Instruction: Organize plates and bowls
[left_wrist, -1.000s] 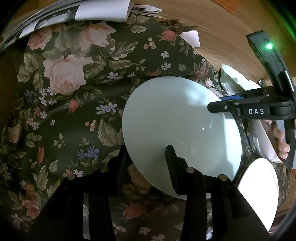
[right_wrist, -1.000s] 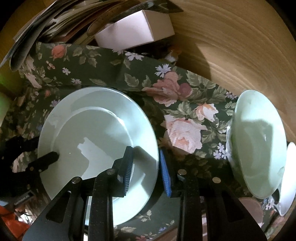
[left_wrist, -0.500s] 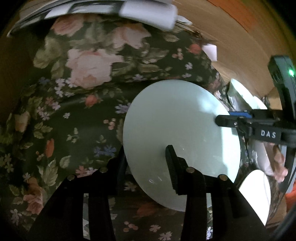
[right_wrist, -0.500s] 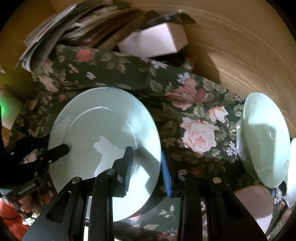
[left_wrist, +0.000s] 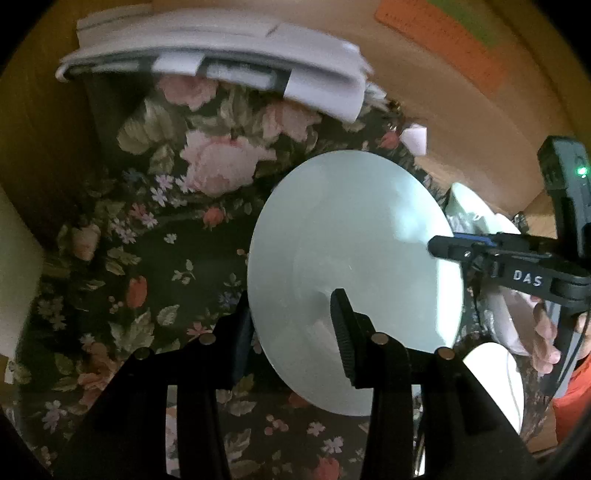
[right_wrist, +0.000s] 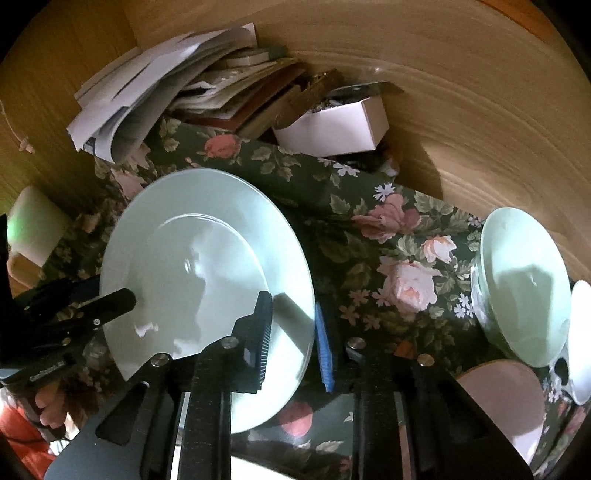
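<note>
A pale green plate (right_wrist: 207, 280) is gripped from two opposite sides, tilted above a dark floral tablecloth (right_wrist: 369, 236).

In the right wrist view, the right gripper (right_wrist: 293, 328) reaches up from the bottom edge and straddles the plate's right rim: its dark finger lies on the upper face, its blue-padded finger passes behind the edge. Its jaws have just been closing, and they now clamp the rim. The left gripper (right_wrist: 122, 299) enters from the left edge of this frame and bites the opposite rim, with fingers of the person's hand (right_wrist: 46, 406) curled round its handle at lower left.

In the left wrist view, the left gripper (left_wrist: 291, 325) rises from the bottom centre, clamped on the plate (left_wrist: 351, 273) with one finger on each face, while the right gripper (left_wrist: 443, 245) reaches in from the right edge.

At the right edge of the right wrist view a green bowl (right_wrist: 524, 284) rests on the cloth, and a stack of papers (right_wrist: 155, 96) and a white box (right_wrist: 332, 129) lie in the upper part.
</note>
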